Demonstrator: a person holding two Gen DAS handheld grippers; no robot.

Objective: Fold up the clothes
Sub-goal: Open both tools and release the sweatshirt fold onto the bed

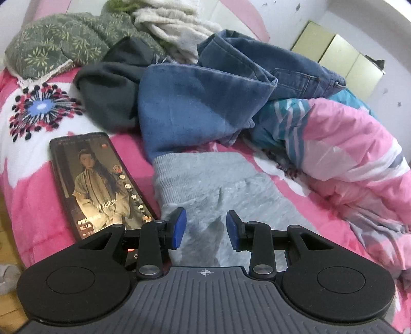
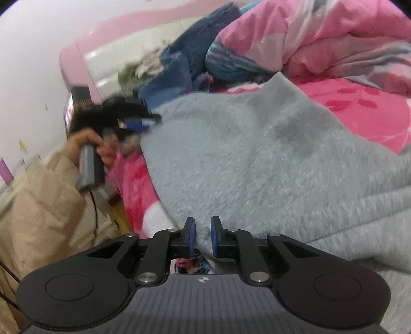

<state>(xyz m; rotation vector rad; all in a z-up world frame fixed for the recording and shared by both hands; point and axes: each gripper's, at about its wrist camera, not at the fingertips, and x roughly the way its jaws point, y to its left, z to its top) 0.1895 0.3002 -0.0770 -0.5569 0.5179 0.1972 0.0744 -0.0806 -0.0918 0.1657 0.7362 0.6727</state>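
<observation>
Currently the grey knit garment [image 2: 269, 159] lies spread across the pink floral bed [image 1: 30, 179], its ribbed hem end nearest the left gripper [image 1: 206, 228]. Left fingers stand partly apart above a raised crease of that cloth; no pad clearly presses it, so I read it as not yet gripped. Right gripper [image 2: 203, 236] sits at the garment's near edge, fingers narrow with a slim gap; a bit of grey cloth rises between them, but whether the pads pinch it I cannot tell. In the right wrist view the other gripper shows far left, blurred, held by a hand [image 2: 90, 146] in a beige padded sleeve [image 2: 41, 205]. Risks, as judgement: a lit phone [image 1: 102, 185] lies just beside the hem, touching or nearly so, and near the bed's edge, so a drag of the cloth could sweep it toward the floor. If only one layer is caught, the fold would come out skewed. The soft blanket underneath could bunch up with the cloth if the fingers close too low. Blue jeans [image 1: 269, 64] and a dark grey garment [image 1: 108, 95] heaped behind could snag on a lifted corner. Surface: plush pink-and-white blanket, with a rumpled pink quilt [image 1: 346, 154] to the right. Room: pale wall, pink headboard [image 2: 74, 59], a green patterned cloth [image 1: 56, 48] and a cream knit [image 1: 174, 23] at the back.
</observation>
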